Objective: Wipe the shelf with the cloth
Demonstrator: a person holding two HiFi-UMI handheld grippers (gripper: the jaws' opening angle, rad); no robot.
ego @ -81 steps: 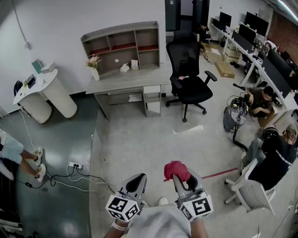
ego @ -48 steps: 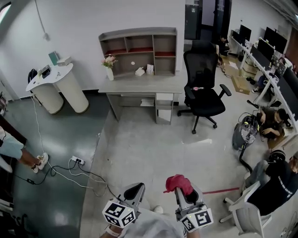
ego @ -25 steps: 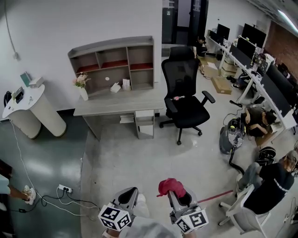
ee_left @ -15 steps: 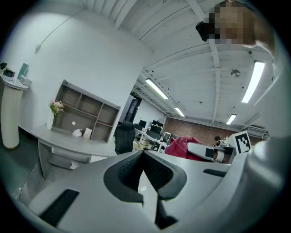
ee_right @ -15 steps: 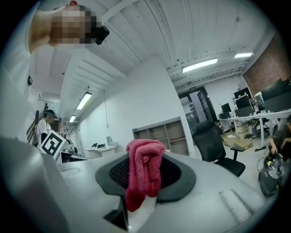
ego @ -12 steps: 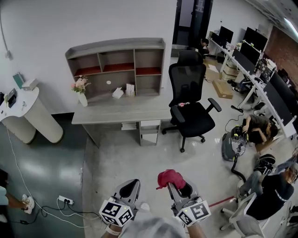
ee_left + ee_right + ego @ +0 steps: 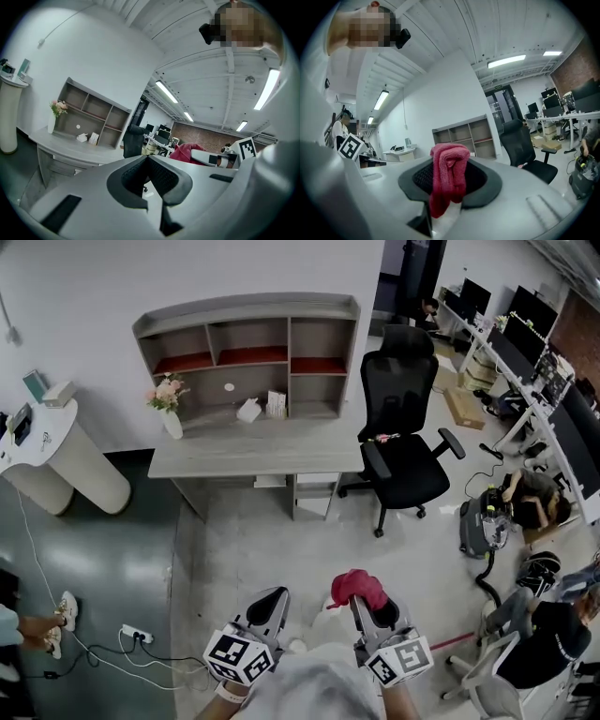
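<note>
head view: at the bottom centre the left gripper and the right gripper sit side by side, both pointing up the frame over pale floor. a red cloth is bunched at the tip of the right gripper. the shelf stands in the upper centre against the white wall, along the back of a grey desk, well apart from both grippers. a vase of flowers stands at the desk's left end, and a black chair is just right of the desk.

left gripper view: the jaws meet tip to tip in the middle of the frame, with nothing between them. the shelf shows at mid-left, behind the desk top. right of centre, the red cloth pokes out from the other gripper.

right gripper view: the jaws are closed on the cloth. it rises from between the pads as a folded, knitted bunch in the centre of the frame, and one end hangs down into the slot below. the shelf is behind it, just right of centre by the white wall, far off. the black chair is at the right.
</note>
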